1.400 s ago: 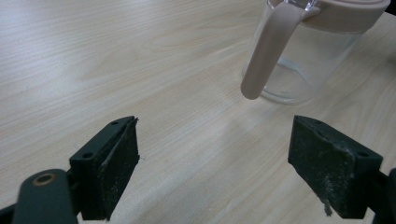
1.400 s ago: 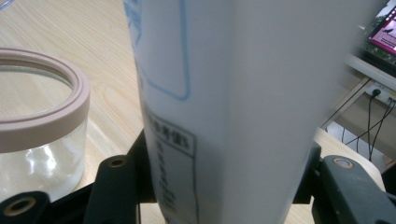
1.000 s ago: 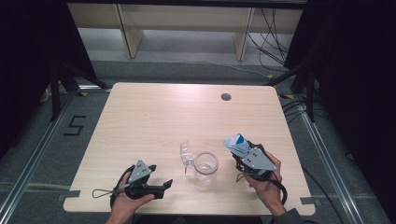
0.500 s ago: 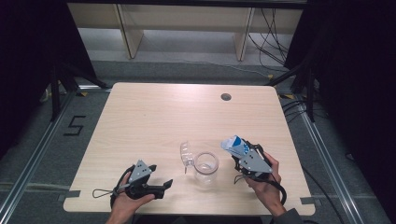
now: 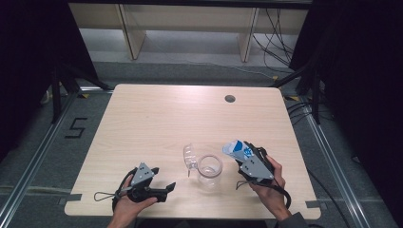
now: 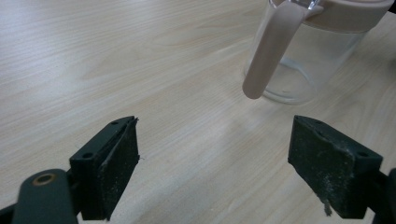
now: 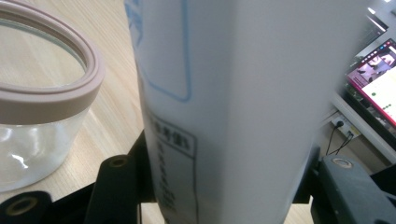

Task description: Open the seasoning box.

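Boxy white carton [image 7: 224, 107] beside round glass jug [image 5: 210, 167]

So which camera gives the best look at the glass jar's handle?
The left gripper view: the jar's pinkish handle hangs close and sharp down the side of the clear jar. The high view shows the jar small, its handle hard to make out. The right gripper view shows the jar's rim, beside the carton.

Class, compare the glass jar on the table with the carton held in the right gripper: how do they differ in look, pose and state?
The glass jar is clear with a pinkish rim; the carton is opaque white with blue print. The jar stands upright on the table, ungripped; the carton is tilted toward the jar, clamped in the right gripper. The jar's lid is flipped open. Both are containers.
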Motion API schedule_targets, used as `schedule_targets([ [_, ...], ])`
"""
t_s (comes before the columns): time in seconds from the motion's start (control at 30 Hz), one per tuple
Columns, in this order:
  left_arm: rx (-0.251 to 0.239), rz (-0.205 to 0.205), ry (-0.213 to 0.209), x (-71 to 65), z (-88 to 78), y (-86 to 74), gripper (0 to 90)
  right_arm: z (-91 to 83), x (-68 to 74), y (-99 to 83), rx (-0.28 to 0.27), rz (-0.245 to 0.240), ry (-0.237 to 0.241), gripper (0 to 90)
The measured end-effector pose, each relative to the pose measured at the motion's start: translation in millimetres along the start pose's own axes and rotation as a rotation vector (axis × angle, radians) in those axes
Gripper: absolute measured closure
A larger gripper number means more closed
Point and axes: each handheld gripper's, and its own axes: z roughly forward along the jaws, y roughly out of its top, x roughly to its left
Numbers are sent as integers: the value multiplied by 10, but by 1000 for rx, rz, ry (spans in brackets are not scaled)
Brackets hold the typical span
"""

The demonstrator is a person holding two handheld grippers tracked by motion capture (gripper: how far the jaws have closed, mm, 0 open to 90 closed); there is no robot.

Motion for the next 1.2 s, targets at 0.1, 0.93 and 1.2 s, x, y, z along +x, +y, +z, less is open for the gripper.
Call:
schedule_targets([
  [0.1, -2, 6, 2, 20, -1, -3, 157, -3, 12, 6, 5, -21, -8, 465],
  [0.93, -1, 5, -4, 12, 7, -5, 157, -8, 71, 34, 22, -151, -44, 468],
  [1.2, 4, 5, -3, 14, 6, -5, 157, 0, 90, 32, 29, -198, -54, 469],
])
